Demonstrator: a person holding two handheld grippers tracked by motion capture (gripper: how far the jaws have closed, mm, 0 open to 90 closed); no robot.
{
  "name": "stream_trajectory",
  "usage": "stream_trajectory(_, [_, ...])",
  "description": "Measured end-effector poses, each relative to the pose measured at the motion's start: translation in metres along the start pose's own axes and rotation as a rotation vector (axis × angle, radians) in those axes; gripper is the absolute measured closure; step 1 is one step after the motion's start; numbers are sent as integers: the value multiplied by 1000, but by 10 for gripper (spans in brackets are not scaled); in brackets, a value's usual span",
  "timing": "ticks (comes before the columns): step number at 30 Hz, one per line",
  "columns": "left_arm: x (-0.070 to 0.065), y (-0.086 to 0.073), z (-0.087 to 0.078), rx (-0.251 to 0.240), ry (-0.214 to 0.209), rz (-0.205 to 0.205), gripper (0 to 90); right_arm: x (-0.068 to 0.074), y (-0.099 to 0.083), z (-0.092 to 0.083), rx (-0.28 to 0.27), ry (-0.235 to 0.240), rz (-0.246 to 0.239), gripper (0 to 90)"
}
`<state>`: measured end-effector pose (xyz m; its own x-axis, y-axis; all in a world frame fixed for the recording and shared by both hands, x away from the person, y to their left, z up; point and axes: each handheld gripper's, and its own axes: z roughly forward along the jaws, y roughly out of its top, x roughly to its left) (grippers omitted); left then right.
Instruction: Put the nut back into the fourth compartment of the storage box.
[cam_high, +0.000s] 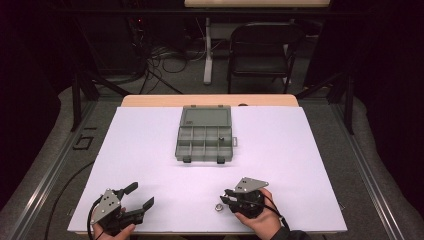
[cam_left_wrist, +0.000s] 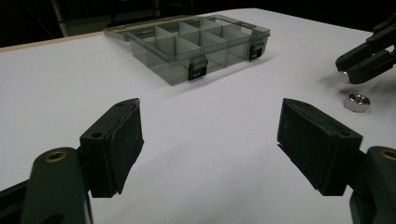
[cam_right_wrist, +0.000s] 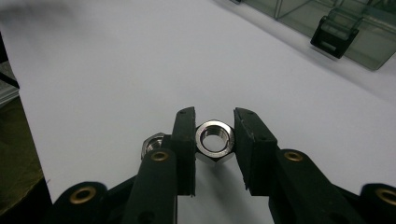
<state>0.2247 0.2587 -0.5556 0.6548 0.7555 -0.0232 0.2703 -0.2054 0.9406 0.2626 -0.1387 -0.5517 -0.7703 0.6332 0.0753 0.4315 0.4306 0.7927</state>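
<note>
My right gripper is shut on a shiny steel hex nut, pinched flat between its two pads just above the white table. A second hex nut lies on the table right beside its left jaw; in the high view this loose nut sits near the front edge, left of the right gripper. My left gripper stands open low over the table at front left, nothing between its jaws. From the left gripper view the loose nut rests under the right gripper.
A grey see-through compartment box sits open at the table's middle back, lid laid away, latches facing me. White sheet covers the table. A folding chair and cables stand beyond the far edge.
</note>
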Motion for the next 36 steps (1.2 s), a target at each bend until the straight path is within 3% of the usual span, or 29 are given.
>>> stream_trajectory(1, [0,0,0,1,0,1,224,0,1,0,-22,-3,0,702])
stream_trajectory(15, [0,0,-1,-6,0,-4,224,-7,31,-18,-38,4,-18,702])
stream_trajectory(36, [0,0,-1,-3,-4,-5,223,-35,80,-31,-40,16,0,702])
